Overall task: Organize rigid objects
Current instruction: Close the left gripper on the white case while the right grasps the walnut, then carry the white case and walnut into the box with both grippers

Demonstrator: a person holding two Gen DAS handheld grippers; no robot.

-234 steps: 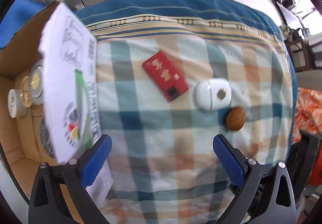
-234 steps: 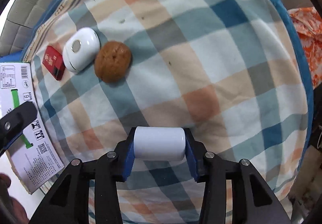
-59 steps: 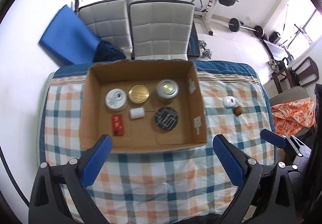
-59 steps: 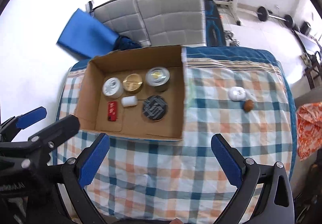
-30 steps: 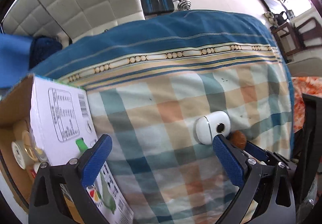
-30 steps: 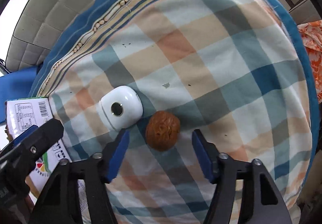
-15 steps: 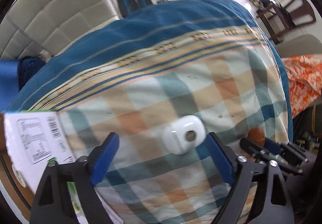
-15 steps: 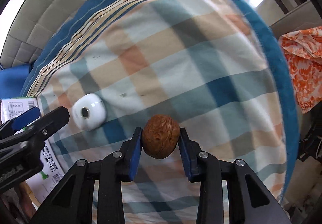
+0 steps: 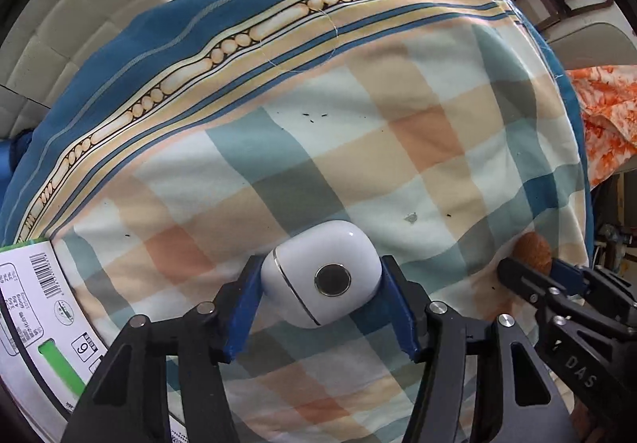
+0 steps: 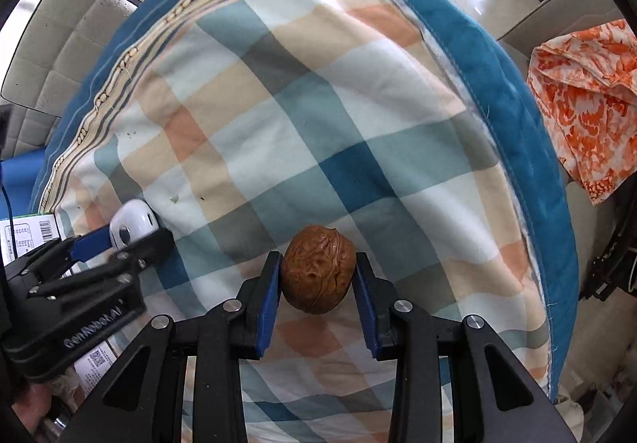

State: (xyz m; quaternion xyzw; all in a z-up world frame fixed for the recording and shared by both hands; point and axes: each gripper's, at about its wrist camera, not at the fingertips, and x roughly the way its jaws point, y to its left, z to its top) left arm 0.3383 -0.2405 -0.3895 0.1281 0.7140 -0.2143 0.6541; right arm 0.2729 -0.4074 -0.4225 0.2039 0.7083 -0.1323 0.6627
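Observation:
A white rounded case (image 9: 322, 280) with a dark round button sits between the blue pads of my left gripper (image 9: 320, 297), which is shut on it, on the checked cloth. It also shows in the right wrist view (image 10: 133, 226), at the left. A brown walnut (image 10: 318, 270) sits between the pads of my right gripper (image 10: 316, 283), which is shut on it. In the left wrist view the walnut (image 9: 533, 248) shows at the right edge, with the right gripper's fingers (image 9: 529, 280) around it.
The white printed flap of the cardboard box (image 9: 36, 307) lies at the lower left. The checked cloth (image 9: 358, 148) covers the table, with a blue border at the far edge. An orange patterned cloth (image 10: 585, 84) lies off the table to the right.
My left gripper has moved down onto the white case and shut on it. My right gripper still holds the walnut and has shifted a little to the right.

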